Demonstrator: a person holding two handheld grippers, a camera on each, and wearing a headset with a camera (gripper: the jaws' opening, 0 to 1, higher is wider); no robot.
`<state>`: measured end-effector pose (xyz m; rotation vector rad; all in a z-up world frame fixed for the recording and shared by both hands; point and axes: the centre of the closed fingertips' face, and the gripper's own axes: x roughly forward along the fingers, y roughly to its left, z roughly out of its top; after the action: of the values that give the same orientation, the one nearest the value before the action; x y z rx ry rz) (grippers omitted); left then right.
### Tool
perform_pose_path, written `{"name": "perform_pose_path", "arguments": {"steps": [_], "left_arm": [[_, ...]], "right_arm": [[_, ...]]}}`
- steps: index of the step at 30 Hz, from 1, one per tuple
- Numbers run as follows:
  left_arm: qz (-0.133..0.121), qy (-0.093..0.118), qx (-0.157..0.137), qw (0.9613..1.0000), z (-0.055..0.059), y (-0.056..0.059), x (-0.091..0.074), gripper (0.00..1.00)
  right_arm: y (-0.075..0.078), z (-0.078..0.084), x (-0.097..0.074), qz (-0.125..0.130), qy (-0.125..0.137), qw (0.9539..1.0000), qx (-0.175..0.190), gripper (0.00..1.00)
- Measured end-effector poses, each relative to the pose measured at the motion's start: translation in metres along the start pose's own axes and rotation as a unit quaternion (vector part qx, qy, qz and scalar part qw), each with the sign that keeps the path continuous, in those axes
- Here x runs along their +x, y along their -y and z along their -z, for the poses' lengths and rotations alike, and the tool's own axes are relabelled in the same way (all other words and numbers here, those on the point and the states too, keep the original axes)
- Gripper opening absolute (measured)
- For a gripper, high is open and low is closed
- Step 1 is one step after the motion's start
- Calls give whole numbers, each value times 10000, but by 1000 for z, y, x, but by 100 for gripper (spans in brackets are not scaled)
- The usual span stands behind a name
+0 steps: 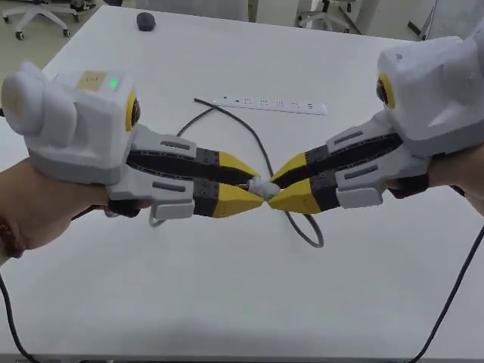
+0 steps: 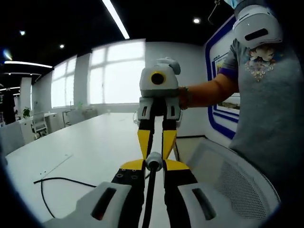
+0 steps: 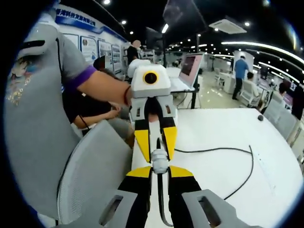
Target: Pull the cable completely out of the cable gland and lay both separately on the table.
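Observation:
Above the white table (image 1: pixel 227 295), my two grippers meet tip to tip. The small white cable gland (image 1: pixel 262 187) sits between the yellow tips of my left gripper (image 1: pixel 255 190), which is shut on it. My right gripper (image 1: pixel 275 189) is shut on the grey cable (image 1: pixel 253 136) right beside the gland. The cable runs back across the table and loops below the tips. In the left gripper view the gland (image 2: pixel 153 161) sits at the tips of the left gripper (image 2: pixel 153 166). In the right gripper view the cable (image 3: pixel 161 202) runs between the jaws of the right gripper (image 3: pixel 160 173), the gland (image 3: pixel 159 160) just beyond.
A white power strip (image 1: pixel 268 103) lies farther back on the table, and a dark round object (image 1: pixel 146 20) rests near the far edge. A black lead (image 1: pixel 454 295) hangs off the right side. A white mesh chair (image 2: pixel 237 183) stands at the table, and people stand behind.

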<state>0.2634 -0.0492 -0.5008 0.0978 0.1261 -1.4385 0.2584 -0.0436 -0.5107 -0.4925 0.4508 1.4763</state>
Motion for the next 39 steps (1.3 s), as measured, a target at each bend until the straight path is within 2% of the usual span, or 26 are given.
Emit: {"name": "perform_pose_path", "arguments": {"steps": [3,7,9,11,14,18,20,22,25,26,28,30,31,32,33,34,35,36,37,38,39], "left_arm": [[-54,19,-36,10000,0,-2,-1,14],[-134,61,-142,9998,0,-5,-2,14],[-154,84,-212,9996,0,-6,-2,14],[-188,115,-236,9995,0,-7,-2,14],[-229,170,-255,9993,-2,-8,-2,14],[-247,206,-262,9991,-3,-9,-2,14],[-258,217,-279,9990,-3,-9,-1,14],[-274,235,-292,9989,-4,-9,0,14],[-264,211,-275,9991,-3,-9,0,14],[-251,194,-257,9992,-2,-8,0,15],[-225,173,-261,9993,0,-7,1,15],[-248,228,-278,9990,-1,-8,1,15],[-236,215,-276,9991,-1,-7,1,15],[-234,153,-218,9994,2,-6,2,15],[-277,144,-202,9993,2,-8,2,15],[-264,156,-235,9993,2,-7,2,15],[-257,159,-228,9993,2,-7,1,15],[-253,162,-210,9993,2,-7,1,15],[-251,159,-170,9994,2,-6,1,15],[-233,164,-151,9995,1,-6,1,15],[-175,187,-130,9996,0,-4,1,15]], "right_arm": [[0,-1,1,221,-35,9994,-267,7],[0,-2,2,568,-173,9955,-736,7],[-1,-3,3,666,-197,9943,-810,7],[2,-4,2,870,-294,9891,-1152,7],[2,-5,2,1047,-357,9842,-1380,7],[9,0,0,1213,-540,9727,-1904,7],[9,1,0,1234,-563,9699,-2023,7],[11,1,-2,1335,-619,9603,-2370,7],[9,3,-1,1327,-699,9575,-2463,7],[9,3,-1,1308,-705,9580,-2454,7],[8,6,-1,1133,-675,9653,-2256,7],[9,3,-3,1086,-515,9731,-1967,7],[5,3,-4,829,-435,9821,-1637,8],[6,4,-8,814,-393,9867,-1354,7],[6,-4,-10,761,-158,9888,-1271,7],[3,-7,-14,560,16,9932,-1023,4],[6,-8,-18,567,101,9958,-716,0],[12,-10,-22,635,215,9963,-534,0],[12,-11,-25,423,403,9982,-144,0],[14,-13,-28,276,589,9964,535,6],[17,-15,-30,209,759,9930,878,13]]}}
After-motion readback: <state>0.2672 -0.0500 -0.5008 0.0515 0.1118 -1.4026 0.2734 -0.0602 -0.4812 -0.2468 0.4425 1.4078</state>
